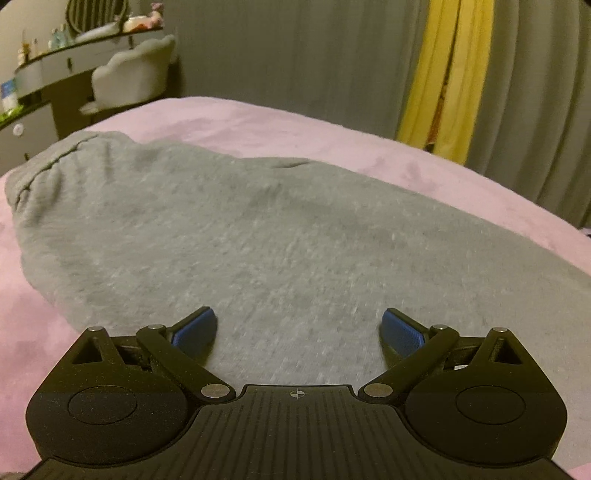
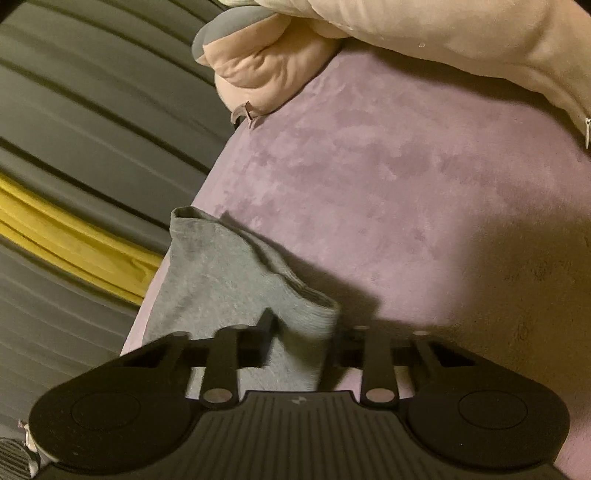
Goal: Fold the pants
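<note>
Your right gripper (image 2: pixel 299 332) pinches the grey sweatpants (image 1: pixel 258 236) hem to fold; left gripper (image 1: pixel 298 328) hovers spread above them.

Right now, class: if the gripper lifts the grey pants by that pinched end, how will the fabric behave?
Probably floppy: the grey pants already buckle into a soft fold at the right gripper. Likely light, since thin knit lies flat over the pink bedspread. It may drag rather than slide, as both surfaces look fuzzy.

Heathered grey pants (image 1: pixel 258 236), mauve bedspread (image 1: pixel 332 125) (mottled), yellow curtain (image 1: pixel 443 74), cream pillow (image 2: pixel 443 33)
</note>
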`<state>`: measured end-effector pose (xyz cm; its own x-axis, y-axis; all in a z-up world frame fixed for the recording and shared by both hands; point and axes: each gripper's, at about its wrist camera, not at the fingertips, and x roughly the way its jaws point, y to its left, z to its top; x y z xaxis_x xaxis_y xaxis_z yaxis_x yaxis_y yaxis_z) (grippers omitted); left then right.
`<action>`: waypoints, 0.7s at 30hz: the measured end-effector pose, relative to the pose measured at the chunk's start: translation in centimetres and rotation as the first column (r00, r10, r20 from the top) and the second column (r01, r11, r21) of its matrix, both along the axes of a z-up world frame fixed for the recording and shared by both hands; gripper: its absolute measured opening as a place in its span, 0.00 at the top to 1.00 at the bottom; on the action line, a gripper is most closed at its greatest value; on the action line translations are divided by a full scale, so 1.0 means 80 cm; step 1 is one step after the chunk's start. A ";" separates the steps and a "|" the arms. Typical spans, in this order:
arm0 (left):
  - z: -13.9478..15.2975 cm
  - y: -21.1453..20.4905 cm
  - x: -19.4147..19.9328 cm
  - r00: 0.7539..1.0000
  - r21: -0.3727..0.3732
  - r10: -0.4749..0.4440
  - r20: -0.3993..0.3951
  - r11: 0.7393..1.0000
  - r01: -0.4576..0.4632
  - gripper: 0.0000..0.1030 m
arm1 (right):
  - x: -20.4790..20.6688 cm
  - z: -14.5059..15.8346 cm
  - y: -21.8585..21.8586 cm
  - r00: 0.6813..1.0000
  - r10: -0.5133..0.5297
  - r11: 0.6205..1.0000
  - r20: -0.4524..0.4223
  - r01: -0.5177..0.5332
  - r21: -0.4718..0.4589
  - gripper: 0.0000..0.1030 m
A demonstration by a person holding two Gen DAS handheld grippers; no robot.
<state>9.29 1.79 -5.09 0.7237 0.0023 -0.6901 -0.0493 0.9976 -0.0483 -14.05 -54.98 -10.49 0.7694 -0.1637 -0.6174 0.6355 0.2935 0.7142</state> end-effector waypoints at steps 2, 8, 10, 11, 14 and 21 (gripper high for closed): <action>-0.003 -0.006 0.001 1.000 0.043 0.008 -0.012 0.999 -0.008 0.02 | -0.002 -0.004 -0.003 1.000 -0.003 1.000 0.016 0.003 0.008 0.72; -0.007 -0.012 0.003 1.000 0.081 0.011 -0.013 0.997 -0.010 0.01 | 0.002 -0.005 -0.004 0.999 -0.029 0.999 0.024 0.029 0.028 0.68; -0.007 -0.012 0.003 1.000 0.082 0.011 -0.012 0.997 -0.010 0.01 | 0.007 0.000 -0.003 1.000 -0.021 1.000 -0.002 0.021 0.000 0.76; -0.007 -0.012 0.003 1.000 0.081 0.011 -0.012 0.997 -0.010 0.01 | 0.010 0.004 -0.001 1.000 -0.013 1.000 -0.019 0.013 -0.020 0.81; -0.008 -0.011 0.003 1.000 0.081 0.012 -0.009 0.997 -0.011 0.01 | 0.025 0.029 0.012 0.996 0.020 0.992 -0.085 -0.030 -0.122 0.87; -0.007 -0.008 0.006 1.000 0.070 0.023 0.010 0.997 -0.023 0.01 | 0.102 0.164 0.151 0.930 0.347 0.747 -0.122 -0.352 -0.564 0.88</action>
